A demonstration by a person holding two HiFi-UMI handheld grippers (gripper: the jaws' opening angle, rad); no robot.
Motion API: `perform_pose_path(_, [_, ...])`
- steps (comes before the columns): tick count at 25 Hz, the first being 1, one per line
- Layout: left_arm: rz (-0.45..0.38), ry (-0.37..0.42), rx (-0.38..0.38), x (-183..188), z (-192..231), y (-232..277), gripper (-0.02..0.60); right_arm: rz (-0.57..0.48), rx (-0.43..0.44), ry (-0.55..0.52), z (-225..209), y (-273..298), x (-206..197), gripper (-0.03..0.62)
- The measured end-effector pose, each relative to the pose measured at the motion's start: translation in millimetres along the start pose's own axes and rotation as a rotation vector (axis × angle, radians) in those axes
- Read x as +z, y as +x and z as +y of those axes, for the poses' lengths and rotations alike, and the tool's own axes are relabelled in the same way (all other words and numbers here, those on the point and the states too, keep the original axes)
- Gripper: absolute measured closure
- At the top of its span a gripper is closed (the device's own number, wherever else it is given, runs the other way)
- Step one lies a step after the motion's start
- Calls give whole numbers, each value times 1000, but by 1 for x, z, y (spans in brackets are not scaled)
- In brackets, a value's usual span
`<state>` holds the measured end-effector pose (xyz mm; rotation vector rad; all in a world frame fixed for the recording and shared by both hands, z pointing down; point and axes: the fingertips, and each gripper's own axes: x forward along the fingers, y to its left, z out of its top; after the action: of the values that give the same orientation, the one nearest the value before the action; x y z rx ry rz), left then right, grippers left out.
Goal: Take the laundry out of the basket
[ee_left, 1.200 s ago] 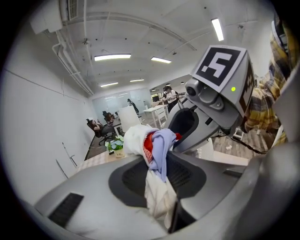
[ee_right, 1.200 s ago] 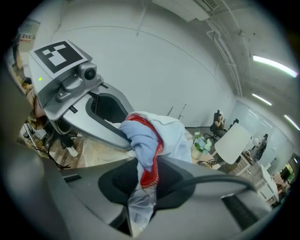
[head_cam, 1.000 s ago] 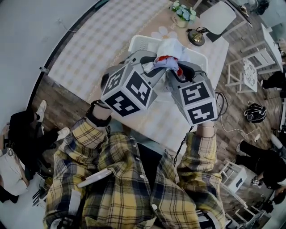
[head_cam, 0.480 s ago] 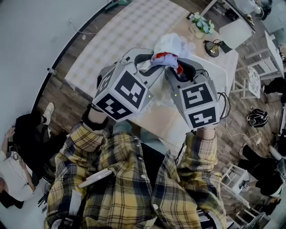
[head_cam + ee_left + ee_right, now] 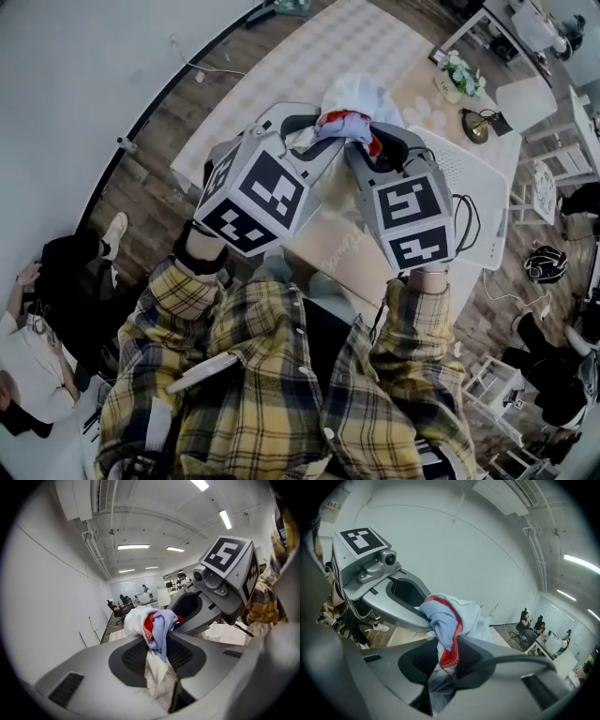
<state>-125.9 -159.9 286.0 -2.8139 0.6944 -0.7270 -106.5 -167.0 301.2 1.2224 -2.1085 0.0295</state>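
Both tongs are clenched on the same wad of laundry (image 5: 354,101), a white, lilac and red bundle. The left gripper (image 5: 317,131) pinches it from one side and the right gripper (image 5: 372,142) from the other, and each gripper view shows cloth squeezed between its jaws with a tail hanging below. The bundle is held in the air, clear of the white laundry basket (image 5: 476,192), which sits along the right edge of the desk (image 5: 333,246). The step in hand looks like the carry away from the basket. The next move probably calls for picking a bare spot, lowering the bundle until the hanging tail rests, and letting go with both tongs together. A small pot of flowers (image 5: 457,75) stands near the desk's far edge. A checked surface (image 5: 319,66) adjoins the desk's left side, though whether it is a cloth or a rug is unclear. Around it are a wood floor (image 5: 141,202), a white wall and seated people at the room's edges.
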Motion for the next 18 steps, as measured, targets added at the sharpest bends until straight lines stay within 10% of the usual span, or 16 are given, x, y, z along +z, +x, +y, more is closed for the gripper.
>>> perform_pose_path(18, [216,-205,-9,-173,20,12,459,177,232,133,101,136,-63,479])
